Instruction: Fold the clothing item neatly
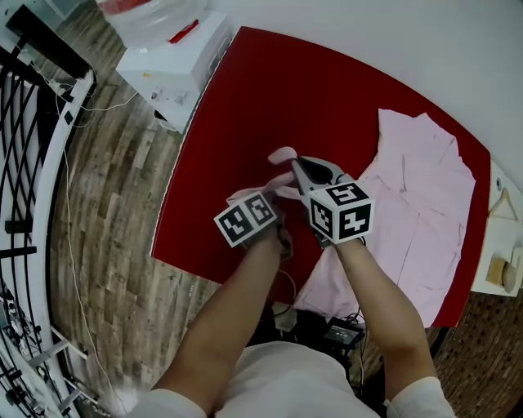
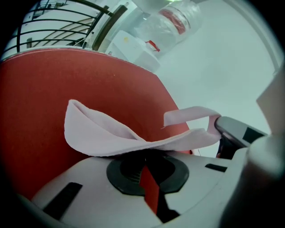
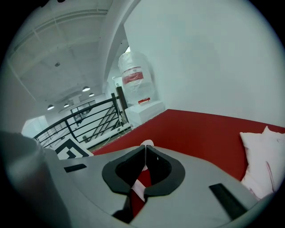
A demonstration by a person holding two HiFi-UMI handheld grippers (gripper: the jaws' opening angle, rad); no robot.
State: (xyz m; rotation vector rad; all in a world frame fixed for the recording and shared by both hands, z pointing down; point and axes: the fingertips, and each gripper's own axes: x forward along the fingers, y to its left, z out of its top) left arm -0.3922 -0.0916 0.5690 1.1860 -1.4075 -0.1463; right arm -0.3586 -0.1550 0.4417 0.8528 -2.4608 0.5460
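Note:
A pale pink shirt (image 1: 425,204) lies spread on the right half of the red table (image 1: 270,90), its hem hanging over the near edge. One sleeve (image 1: 283,183) is lifted off the table toward the middle. My left gripper (image 1: 274,197) is shut on that sleeve; in the left gripper view the fabric (image 2: 102,133) drapes across its closed jaws (image 2: 144,153). My right gripper (image 1: 292,163) is shut on the sleeve's end just beyond, where a pink strip (image 3: 146,143) shows at its closed tips (image 3: 145,148). The right gripper's body (image 2: 234,133) appears at the right of the left gripper view.
A white cabinet (image 1: 176,61) with a clear plastic bundle (image 1: 151,16) on top stands off the table's far left corner. A black railing (image 1: 24,122) runs along the left over a wooden floor. A wooden hanger (image 1: 504,204) lies beyond the table's right edge.

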